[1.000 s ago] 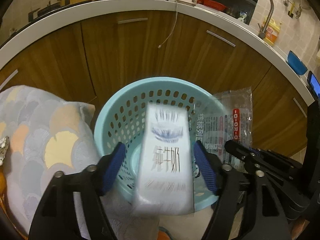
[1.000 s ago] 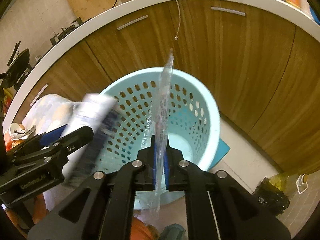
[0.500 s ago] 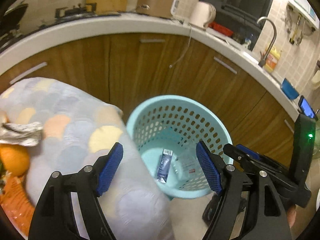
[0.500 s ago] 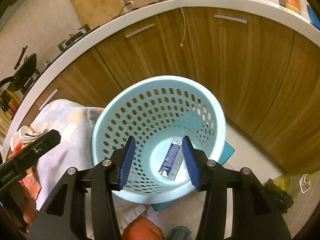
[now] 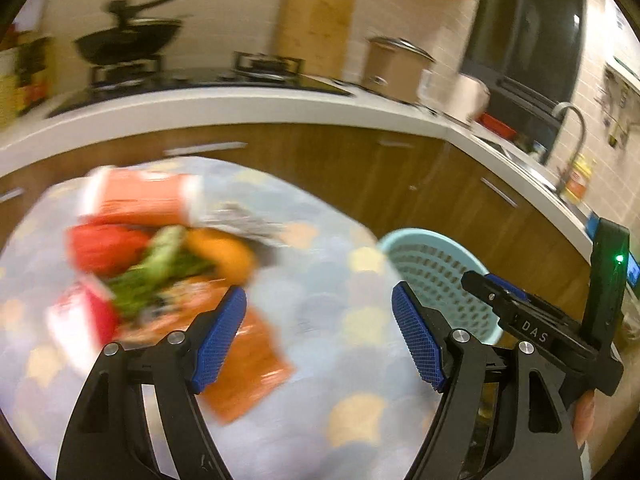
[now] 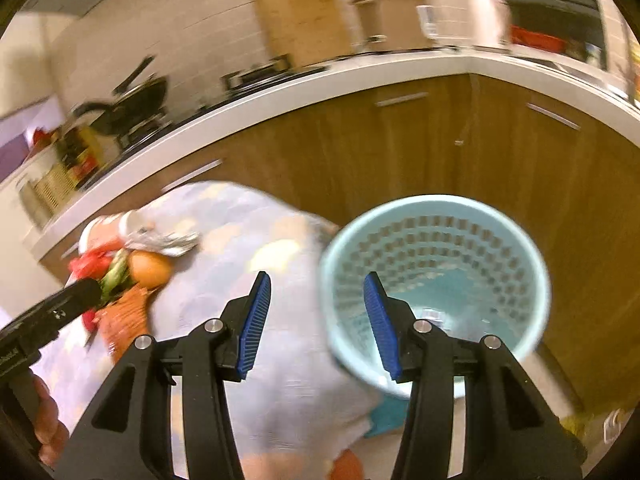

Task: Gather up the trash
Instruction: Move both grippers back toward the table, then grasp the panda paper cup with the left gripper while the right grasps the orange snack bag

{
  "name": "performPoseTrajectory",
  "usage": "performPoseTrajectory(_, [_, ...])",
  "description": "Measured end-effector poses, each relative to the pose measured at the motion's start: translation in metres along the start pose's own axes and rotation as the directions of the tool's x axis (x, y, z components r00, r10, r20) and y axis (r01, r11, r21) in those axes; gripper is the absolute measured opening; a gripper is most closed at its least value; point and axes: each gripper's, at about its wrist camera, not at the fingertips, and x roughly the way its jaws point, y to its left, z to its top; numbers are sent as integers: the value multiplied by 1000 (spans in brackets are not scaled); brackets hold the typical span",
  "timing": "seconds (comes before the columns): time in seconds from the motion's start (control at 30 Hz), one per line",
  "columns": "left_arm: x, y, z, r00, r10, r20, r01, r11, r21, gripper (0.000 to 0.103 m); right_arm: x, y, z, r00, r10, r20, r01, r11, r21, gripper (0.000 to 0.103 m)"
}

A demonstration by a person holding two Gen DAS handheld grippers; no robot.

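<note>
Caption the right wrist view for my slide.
Empty right tool, jaws closing, between bin and cluttered table.

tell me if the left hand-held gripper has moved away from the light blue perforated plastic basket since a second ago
Yes. The left hand-held gripper has swung left: the light blue perforated plastic basket, earlier centred between its fingers, now sits to their right, beside the patterned tablecloth.

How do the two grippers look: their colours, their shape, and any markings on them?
The left gripper and the right gripper look alike: black angular frames with silver bolts, and two fingers faced with blue ribbed pads. Seen from the left wrist, the right gripper's body carries white letters "DAS" and a black upright block with a small green light. No cables or sleeves show.
</note>
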Motion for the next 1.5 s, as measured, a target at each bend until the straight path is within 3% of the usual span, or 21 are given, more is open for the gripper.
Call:
performPoseTrajectory(0.07, [-18,22,-3,999,41,27,-40,999,-31,73,8,24,-3,1000,26,-13,-27,999,-39,33])
performPoseTrajectory(0.23, [-49,81,-9,986,158,55,-151,983,-106,73,24,73,-14,994,102,-49,-106,989,-99,23])
performPoseTrajectory(0.33, [-54,120,-15,973,227,30,-219,963,-159,73,30,102,-19,987,147,-67,-155,978,-140,20])
performPoseTrajectory(0.47, [-48,162,-24,968,247,-40,-250,944,-218,74,38,132,-27,979,184,-92,-198,963,-183,20])
performPoseTrajectory(0.7, [-23,195,-37,982,152,-110,-179,936,-302,73,53,144,-37,978,163,-128,-187,961,-205,20])
performPoseTrajectory(0.97, [-3,205,-34,994,18,-105,-56,930,-364,69,56,141,-36,980,152,-132,-176,965,-196,20])
performPoseTrajectory(1.2, [0,188,-38,994,-63,-90,27,932,-360,44,57,140,-37,977,165,-137,-190,963,-193,20])
performPoseTrajectory(1.27, [-4,179,-43,992,-90,-91,53,935,-349,40,57,138,-36,975,171,-139,-195,964,-180,20])
performPoseTrajectory(1.43, [-11,156,-57,980,-152,-126,106,944,-314,41,58,135,-36,973,180,-142,-203,965,-168,20])
performPoseTrajectory(1.5, [-13,150,-62,977,-147,-156,98,953,-285,52,57,135,-36,973,181,-140,-204,964,-168,20])
